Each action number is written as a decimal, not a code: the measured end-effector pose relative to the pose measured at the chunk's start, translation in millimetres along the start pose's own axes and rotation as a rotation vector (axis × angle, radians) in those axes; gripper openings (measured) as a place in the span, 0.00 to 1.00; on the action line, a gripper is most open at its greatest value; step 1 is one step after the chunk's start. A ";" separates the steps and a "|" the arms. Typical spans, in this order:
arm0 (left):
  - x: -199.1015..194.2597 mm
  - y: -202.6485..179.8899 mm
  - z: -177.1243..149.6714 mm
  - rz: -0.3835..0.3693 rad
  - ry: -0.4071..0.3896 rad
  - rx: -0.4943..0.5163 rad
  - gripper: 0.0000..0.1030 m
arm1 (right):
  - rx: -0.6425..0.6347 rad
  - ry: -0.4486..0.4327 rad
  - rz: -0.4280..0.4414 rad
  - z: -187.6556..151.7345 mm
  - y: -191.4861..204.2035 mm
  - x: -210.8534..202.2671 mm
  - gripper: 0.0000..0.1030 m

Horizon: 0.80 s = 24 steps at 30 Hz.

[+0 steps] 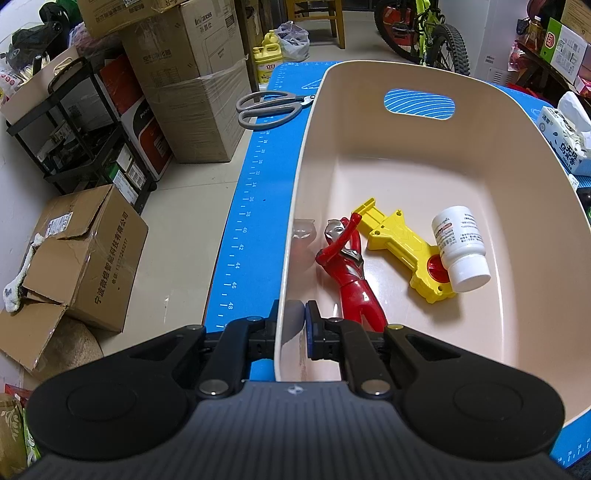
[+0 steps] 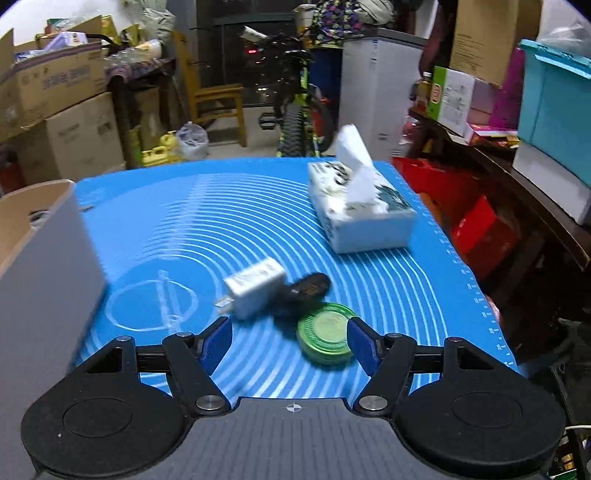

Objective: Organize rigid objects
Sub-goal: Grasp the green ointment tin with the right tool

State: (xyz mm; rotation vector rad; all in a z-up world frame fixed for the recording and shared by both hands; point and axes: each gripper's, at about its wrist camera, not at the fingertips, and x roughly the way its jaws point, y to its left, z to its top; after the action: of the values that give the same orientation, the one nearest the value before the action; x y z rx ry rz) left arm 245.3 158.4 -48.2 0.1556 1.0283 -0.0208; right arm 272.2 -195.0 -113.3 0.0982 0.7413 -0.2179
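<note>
A beige plastic bin [image 1: 417, 162] sits on the blue mat [image 1: 255, 192]. In it lie a red toy figure [image 1: 351, 266], a yellow toy [image 1: 402, 243] and a white pill bottle [image 1: 461, 247]. My left gripper [image 1: 291, 325] is shut on the bin's near left wall, one finger inside and one outside. Grey scissors [image 1: 273, 107] lie on the mat beyond the bin. My right gripper [image 2: 290, 341] is open and empty, low over the mat. Just ahead of it lie a white charger [image 2: 255, 284], a black object [image 2: 306, 288] and a green round tin [image 2: 327, 338], the tin beside the right fingertip.
A tissue box [image 2: 358, 210] stands at the mat's far right. The bin's grey outer wall [image 2: 44, 266] shows at the left of the right wrist view. Cardboard boxes [image 1: 184, 77], a black rack [image 1: 74, 122] and a bicycle [image 1: 424, 29] stand around the table.
</note>
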 end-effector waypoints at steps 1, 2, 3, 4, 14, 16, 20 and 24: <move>-0.1 0.0 -0.2 0.000 0.001 0.000 0.13 | -0.002 -0.005 -0.009 -3.2 -1.4 3.8 0.72; 0.0 -0.2 0.0 0.000 0.000 0.001 0.13 | -0.002 -0.010 -0.018 -5.0 -3.1 8.2 0.72; -0.1 -0.2 -0.1 0.000 0.001 0.002 0.13 | 0.005 -0.010 -0.023 -7.5 -5.9 12.7 0.72; -0.2 -0.1 0.3 -0.001 0.000 0.003 0.13 | 0.017 -0.006 -0.022 -9.9 -9.1 17.4 0.72; -1.6 0.4 -0.3 -0.001 -0.006 0.013 0.13 | -0.034 -0.053 -0.025 -20.2 -11.7 39.7 0.64; -1.5 0.2 -0.4 -0.001 -0.007 0.015 0.13 | -0.045 -0.069 -0.022 -20.3 -12.3 41.7 0.62; -1.4 0.1 0.0 0.000 -0.007 0.011 0.13 | -0.077 -0.089 -0.012 -22.4 -13.1 41.1 0.53; -1.7 -0.2 0.4 0.006 -0.007 0.006 0.13 | -0.127 -0.138 -0.022 -26.9 -9.8 25.9 0.52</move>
State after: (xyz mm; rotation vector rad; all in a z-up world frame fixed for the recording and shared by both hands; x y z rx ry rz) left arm 244.7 158.0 -46.6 0.1638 1.0207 -0.0193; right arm 270.8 -204.2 -150.7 -0.0458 0.6175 -0.1960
